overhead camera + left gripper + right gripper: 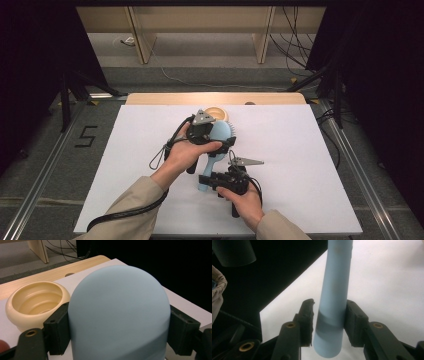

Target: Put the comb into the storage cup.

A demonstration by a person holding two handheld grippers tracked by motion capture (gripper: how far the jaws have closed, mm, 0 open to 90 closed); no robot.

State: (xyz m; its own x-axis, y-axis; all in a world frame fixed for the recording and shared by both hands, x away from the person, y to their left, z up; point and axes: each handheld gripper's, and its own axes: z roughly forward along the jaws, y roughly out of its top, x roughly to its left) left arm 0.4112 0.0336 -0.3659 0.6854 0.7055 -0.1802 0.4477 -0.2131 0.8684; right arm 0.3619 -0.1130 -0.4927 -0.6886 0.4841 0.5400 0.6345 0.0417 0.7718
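High view: pale blue hairbrush [218,145] sits mid-frame over the white sheet [300,165], head toward top, handle toward bottom. Left gripper [212,139] jaws clamp the head's sides; right gripper [206,180] jaws pinch the handle near its end. Cream bowl [218,113] just above the head, near sheet's top edge. Wide bare sheet w/ room at left & right. Brush back smooth, matte, rounded.

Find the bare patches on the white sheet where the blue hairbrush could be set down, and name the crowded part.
Free: the sheet right of the right gripper, and its left part beside the left gripper. Crowded: the far middle, where the hairbrush is held by both grippers beside the yellow bowl.
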